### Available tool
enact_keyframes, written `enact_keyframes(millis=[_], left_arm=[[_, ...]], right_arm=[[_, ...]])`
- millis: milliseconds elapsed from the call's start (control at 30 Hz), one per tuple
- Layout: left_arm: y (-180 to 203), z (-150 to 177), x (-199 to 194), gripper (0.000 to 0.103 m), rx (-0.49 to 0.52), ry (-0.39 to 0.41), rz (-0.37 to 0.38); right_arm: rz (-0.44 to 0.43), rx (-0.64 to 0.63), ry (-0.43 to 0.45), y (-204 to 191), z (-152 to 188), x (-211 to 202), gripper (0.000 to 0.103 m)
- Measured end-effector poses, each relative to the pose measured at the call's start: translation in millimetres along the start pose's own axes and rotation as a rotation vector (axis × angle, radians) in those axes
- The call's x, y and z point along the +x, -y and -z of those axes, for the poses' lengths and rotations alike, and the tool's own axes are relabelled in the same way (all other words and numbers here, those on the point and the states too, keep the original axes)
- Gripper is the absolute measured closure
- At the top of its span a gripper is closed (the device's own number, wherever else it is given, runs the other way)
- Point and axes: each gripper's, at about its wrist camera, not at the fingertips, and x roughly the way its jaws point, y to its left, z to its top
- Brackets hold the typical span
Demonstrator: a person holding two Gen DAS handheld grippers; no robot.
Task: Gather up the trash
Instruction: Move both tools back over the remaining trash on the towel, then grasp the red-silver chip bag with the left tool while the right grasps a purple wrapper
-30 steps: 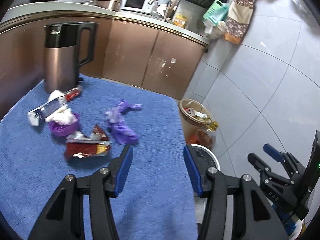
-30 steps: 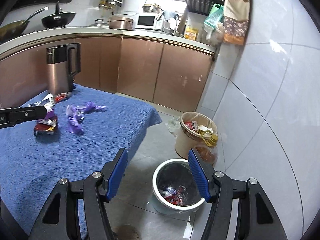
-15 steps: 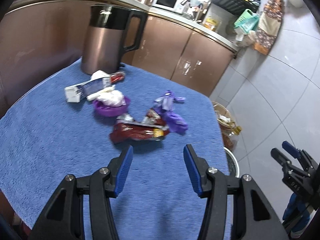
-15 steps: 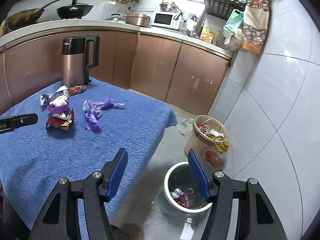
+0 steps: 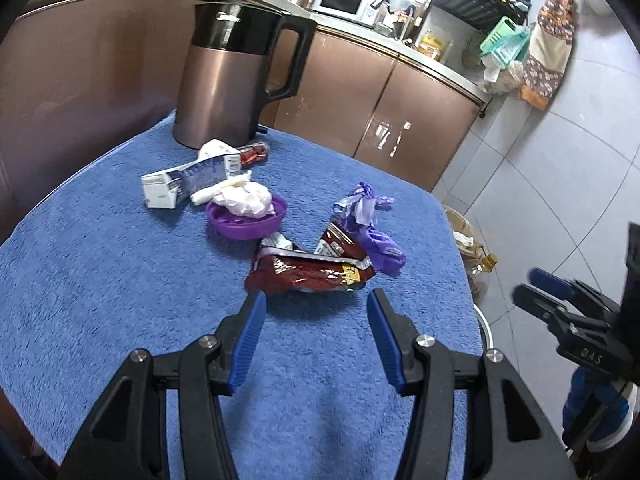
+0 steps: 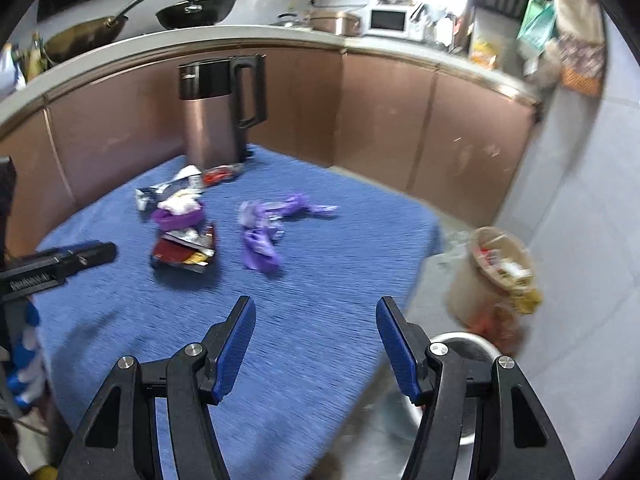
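Left wrist view, crumpled dark-red snack wrapper — shiny, torn open

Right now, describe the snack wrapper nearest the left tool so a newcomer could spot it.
Start at the tall copper kettle on the blue towel-covered table. Come forward past the purple plastic bowl: the crumpled dark red foil wrapper lies there. It is the only red-and-gold piece, beside purple gloves.

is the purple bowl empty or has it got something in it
Not empty. The purple bowl sits upright on the blue cloth with crumpled white tissue piled in it.
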Motion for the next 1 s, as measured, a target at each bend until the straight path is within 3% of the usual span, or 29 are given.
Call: enact_keyframes(millis=[133, 400, 567, 767, 867, 900, 967, 1000], left_arm=[[12.4, -6.4, 18.8, 0.052, 0.106, -0.007, -0.022], [31.4, -24.9, 69.8, 0.052, 0.368, -0.089, 0.025], [33.8, -22.0, 107.7, 0.052, 0.454, -0.178, 0.037], [33.3, -10.1, 119.8, 0.054, 0.455, -0.183, 0.026], [34.6, -1.7, 121.2, 0.078, 0.456, -0.201, 0.026], [35.9, 0.5, 120.5, 0.079, 0.458, -0.198, 0.023], [38.9, 2.1, 119.1, 0.091, 0.447, -0.205, 0.030], [38.8, 3.0, 119.1, 0.103, 0.424, -0.222, 0.053]], right_arm=[[-0.066, -0.005, -0.034, -1.6, -9.2, 33.5, 0.046], [-0.191, 0.000, -0.082, 2.3, -33.4, 99.2, 0.050], [-0.242, -0.003, -0.125, 2.7, -42.4, 138.1, 0.053], [-0.276, 0.008, -0.165, 6.8, -42.7, 166.8, 0.068], [-0.284, 0.006, -0.176, 7.6, -39.6, 172.2, 0.080], [-0.286, 0.005, -0.180, 7.2, -38.4, 173.7, 0.084], [-0.288, 0.000, -0.181, 5.9, -34.8, 173.8, 0.095], [-0.287, 0.001, -0.179, 5.7, -33.3, 172.8, 0.095]])
